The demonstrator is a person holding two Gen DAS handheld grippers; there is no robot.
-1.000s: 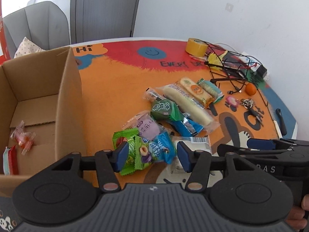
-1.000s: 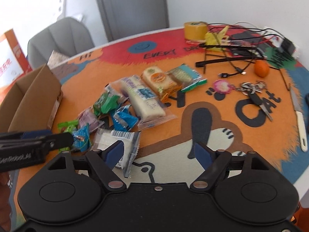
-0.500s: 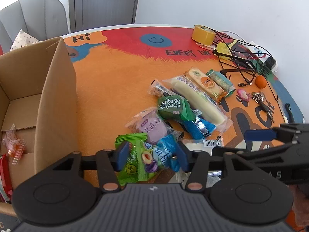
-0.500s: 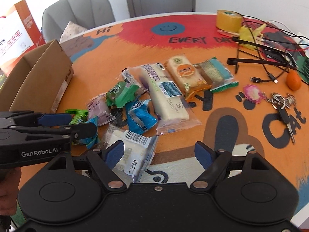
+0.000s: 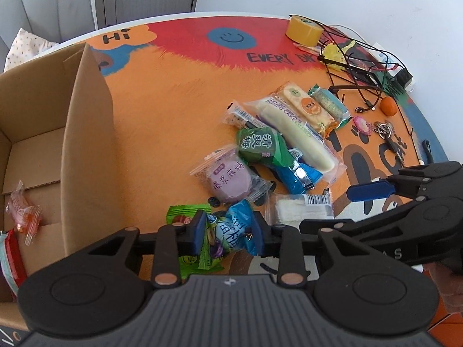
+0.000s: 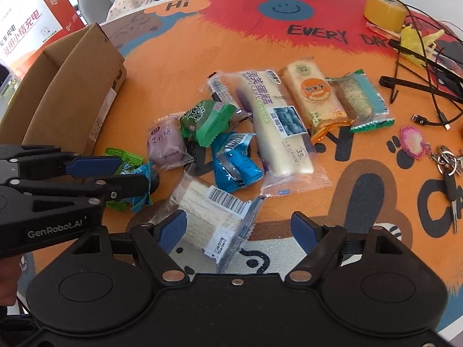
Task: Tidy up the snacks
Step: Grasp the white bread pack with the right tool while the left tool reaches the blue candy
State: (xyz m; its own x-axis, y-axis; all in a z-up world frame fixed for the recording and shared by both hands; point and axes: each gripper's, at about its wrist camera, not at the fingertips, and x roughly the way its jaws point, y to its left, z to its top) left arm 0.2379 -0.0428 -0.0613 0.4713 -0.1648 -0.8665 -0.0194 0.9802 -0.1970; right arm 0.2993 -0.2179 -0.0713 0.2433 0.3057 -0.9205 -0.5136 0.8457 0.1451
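Item: the left gripper (image 5: 228,232), its blue pads pinching a small cluster of sachets, a blue plum-candy sachet (image 5: 235,231) and a green sachet (image 5: 192,241) bunched between them, low over the orange printed tablecloth (image 5: 173,110) beside the cardboard box (image 5: 86,133). Item: the right gripper (image 6: 238,227), jaws spread wide, its left pad touching or just over the clear-wrapped white wafer pack (image 6: 211,211), nothing gripped. Item: the box stood open at the left, a red-and-clear candy (image 5: 23,214) and a red-edged packet (image 5: 10,257) already lying on its floor. Item: snacks left loose on the cloth were a purple mochi pack (image 5: 230,177), a green plum sachet (image 5: 259,144), a blue foil wrapper (image 5: 298,175), a long cream cake roll (image 5: 298,133), an orange-label biscuit bar (image 5: 308,107) and a teal-wrapped biscuit (image 5: 328,104). Item: tape roll (image 5: 303,30), cables, keys (image 5: 385,130) and a small orange fruit (image 5: 388,106) lay at the far right, well apart from the snacks. Handling note, as judgement: the pinch appeared to take two sachets by crinkled film, so a firm squeeze, a straight lift and a carry clear over the tall box flap would suit; release low inside the box. The right gripper would need to centre on the wafer pack before squeezing.
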